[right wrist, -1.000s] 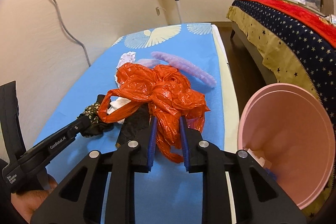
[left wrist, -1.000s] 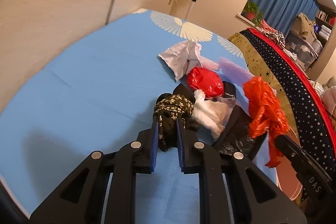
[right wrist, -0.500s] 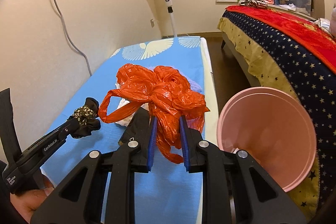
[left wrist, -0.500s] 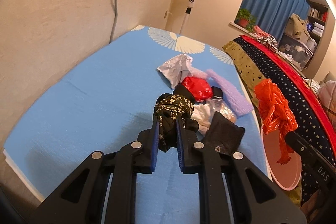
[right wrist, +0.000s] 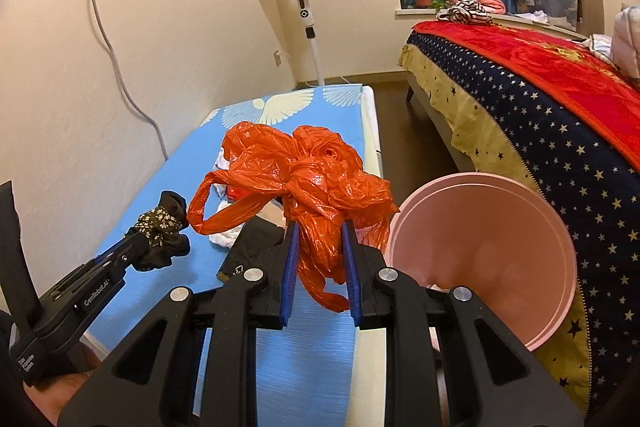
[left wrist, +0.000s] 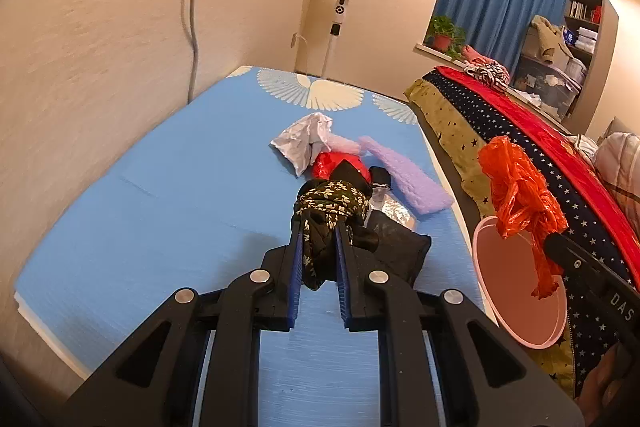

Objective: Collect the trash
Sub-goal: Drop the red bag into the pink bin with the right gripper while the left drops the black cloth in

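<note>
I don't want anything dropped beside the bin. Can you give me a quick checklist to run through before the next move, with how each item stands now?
1. Right gripper shut on the orange bag: ok.
2. Left gripper shut on the flowered cloth: ok.
3. Pink bin mouth open and unblocked: ok.
4. Orange bag fully over the bin opening: not ok; seen from the right wrist, it hangs beside the rim, above the blue mat.
5. Bag's loose handle loop clear of the flowered cloth: cannot tell, they look close.
6. Room left in the bin: cannot tell, its bottom is mostly hidden.
</note>
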Motion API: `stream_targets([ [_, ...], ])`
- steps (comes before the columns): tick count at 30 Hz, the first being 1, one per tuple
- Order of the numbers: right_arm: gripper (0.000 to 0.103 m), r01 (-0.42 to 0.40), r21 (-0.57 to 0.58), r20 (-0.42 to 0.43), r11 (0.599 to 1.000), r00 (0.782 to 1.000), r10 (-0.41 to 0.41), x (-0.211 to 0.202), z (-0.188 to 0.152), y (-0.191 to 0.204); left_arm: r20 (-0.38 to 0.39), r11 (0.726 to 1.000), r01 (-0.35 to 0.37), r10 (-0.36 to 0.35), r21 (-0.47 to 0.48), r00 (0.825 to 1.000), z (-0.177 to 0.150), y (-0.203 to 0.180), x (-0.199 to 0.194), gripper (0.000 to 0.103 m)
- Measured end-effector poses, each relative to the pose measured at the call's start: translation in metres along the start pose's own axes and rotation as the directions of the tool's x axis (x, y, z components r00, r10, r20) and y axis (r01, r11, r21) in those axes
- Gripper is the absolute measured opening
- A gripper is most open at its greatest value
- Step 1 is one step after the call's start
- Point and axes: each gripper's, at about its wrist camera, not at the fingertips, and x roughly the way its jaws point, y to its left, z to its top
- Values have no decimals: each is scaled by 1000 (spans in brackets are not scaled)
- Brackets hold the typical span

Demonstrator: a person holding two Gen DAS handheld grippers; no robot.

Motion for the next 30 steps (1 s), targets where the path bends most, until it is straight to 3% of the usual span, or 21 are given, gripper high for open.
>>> stream_targets([
  [15, 22, 43, 34, 23, 999, 999, -43, -9, 5, -12, 9, 999, 26, -26, 28, 1000, -1, -14, -1, 15],
  [30, 22, 183, 103, 36, 978, 982, -188, -14, 14, -49, 6, 993, 83, -84, 84, 996, 0, -50, 9, 15],
])
